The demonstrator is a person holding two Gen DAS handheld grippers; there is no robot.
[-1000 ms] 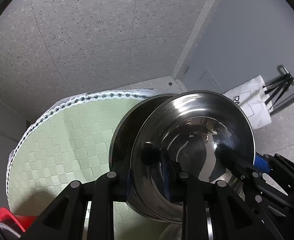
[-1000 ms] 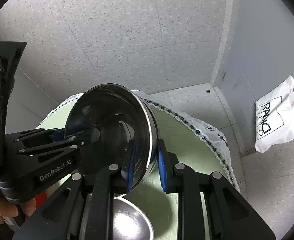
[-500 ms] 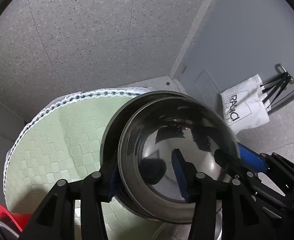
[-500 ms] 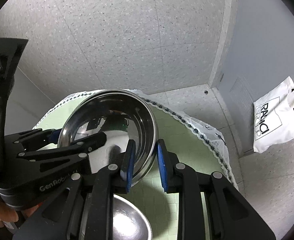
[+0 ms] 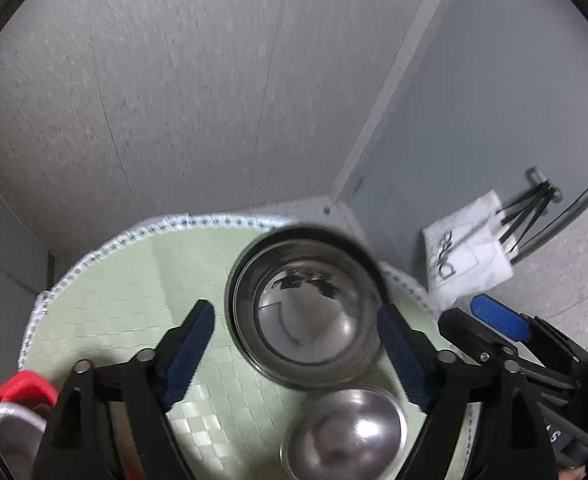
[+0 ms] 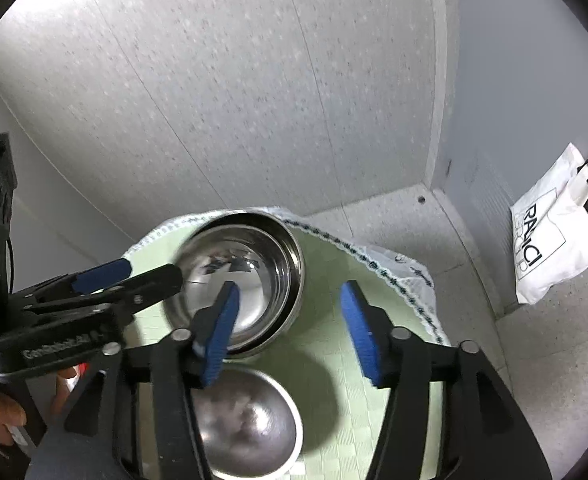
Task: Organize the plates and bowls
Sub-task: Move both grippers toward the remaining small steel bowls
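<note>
Big bowl nested on stack, set on table; small bowl left; left gripper and right gripper opening, empty.

Each of my cameras sits just behind its own jaws and looks steeply down along them at the green-clothed surface. My left view looks from the near left, with the stacked steel bowls framed close between its jaws. My right view looks from the near right, with those bowls up-left of centre. Both views share the bowls, the upturned bowl nearer me, the speckled floor and the white bag at right.
</note>
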